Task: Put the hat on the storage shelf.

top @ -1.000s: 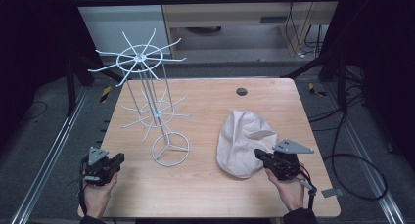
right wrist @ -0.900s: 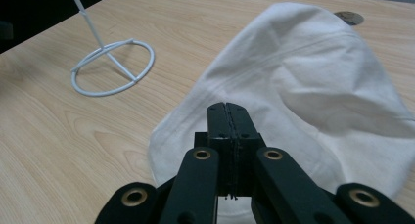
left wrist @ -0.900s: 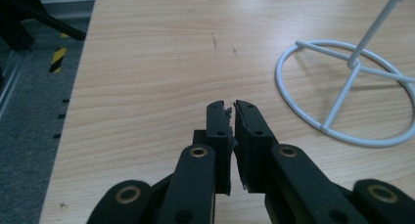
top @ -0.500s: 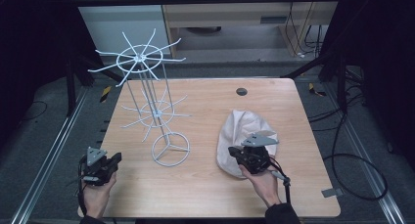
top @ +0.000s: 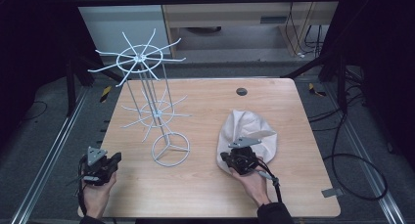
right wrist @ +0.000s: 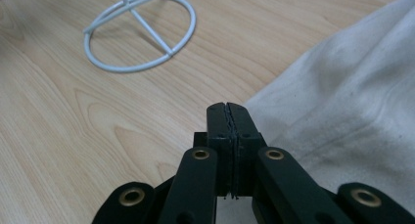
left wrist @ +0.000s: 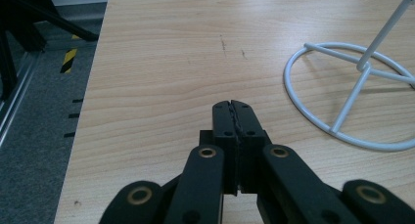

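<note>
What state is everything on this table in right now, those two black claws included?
Left gripper: shut, empty, over bare table.
Right gripper: shut, empty, at the cloth's edge.
Cloth: crumpled, flat on the table.
Wire rack: upright, nothing hung on it.

Wooden table set on grey carpet, metal rails laid along both sides, pale wall and wooden cabinet behind, cables trailed at right, surroundings dimly lit
</note>
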`<state>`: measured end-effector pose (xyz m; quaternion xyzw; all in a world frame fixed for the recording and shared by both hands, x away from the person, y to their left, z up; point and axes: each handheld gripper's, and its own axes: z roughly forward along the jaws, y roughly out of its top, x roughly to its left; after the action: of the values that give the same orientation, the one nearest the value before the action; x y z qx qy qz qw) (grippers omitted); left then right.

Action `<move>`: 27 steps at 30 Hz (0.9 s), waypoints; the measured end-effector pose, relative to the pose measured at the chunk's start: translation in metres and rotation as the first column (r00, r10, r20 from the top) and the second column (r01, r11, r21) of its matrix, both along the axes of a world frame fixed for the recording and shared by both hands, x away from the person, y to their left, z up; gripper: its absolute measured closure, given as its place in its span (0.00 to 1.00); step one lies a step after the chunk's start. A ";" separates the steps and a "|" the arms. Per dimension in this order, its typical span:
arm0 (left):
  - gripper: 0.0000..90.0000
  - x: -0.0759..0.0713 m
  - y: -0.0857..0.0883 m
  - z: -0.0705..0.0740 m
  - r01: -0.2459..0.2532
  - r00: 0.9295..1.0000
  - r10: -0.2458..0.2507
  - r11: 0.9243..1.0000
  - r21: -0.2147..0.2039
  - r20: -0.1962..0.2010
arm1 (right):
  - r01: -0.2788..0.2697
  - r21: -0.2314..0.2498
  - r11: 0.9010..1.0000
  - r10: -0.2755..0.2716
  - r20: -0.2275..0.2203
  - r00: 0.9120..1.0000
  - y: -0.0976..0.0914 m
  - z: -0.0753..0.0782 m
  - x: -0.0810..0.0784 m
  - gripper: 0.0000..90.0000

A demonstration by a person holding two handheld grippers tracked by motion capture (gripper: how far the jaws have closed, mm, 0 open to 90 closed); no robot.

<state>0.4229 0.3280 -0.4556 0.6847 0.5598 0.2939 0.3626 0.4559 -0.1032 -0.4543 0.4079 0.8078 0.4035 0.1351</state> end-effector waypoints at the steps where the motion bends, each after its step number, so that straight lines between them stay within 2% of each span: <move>1: 0.99 0.000 0.000 0.000 -0.001 1.000 0.001 1.000 0.000 -0.001 | -0.003 -0.003 1.000 0.003 -0.006 1.000 -0.001 -0.002 0.000 1.00; 9: 0.98 -0.001 0.002 0.001 -0.010 1.000 0.010 1.000 -0.003 0.000 | -0.007 -0.022 1.000 0.007 -0.014 1.000 -0.003 -0.002 -0.005 1.00; 16: 0.98 -0.001 0.003 0.001 -0.008 1.000 0.008 1.000 -0.003 0.001 | 0.017 -0.041 0.999 -0.018 -0.033 0.999 -0.017 -0.003 -0.012 1.00; 27: 0.97 -0.001 0.003 0.001 -0.011 1.000 0.011 1.000 0.000 -0.001 | 0.055 -0.040 0.998 -0.057 -0.055 0.997 -0.040 -0.003 -0.022 1.00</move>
<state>0.4215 0.3307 -0.4547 0.6818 0.5637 0.2957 0.3606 0.4341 -0.1436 -0.4573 0.4389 0.8071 0.3724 0.1316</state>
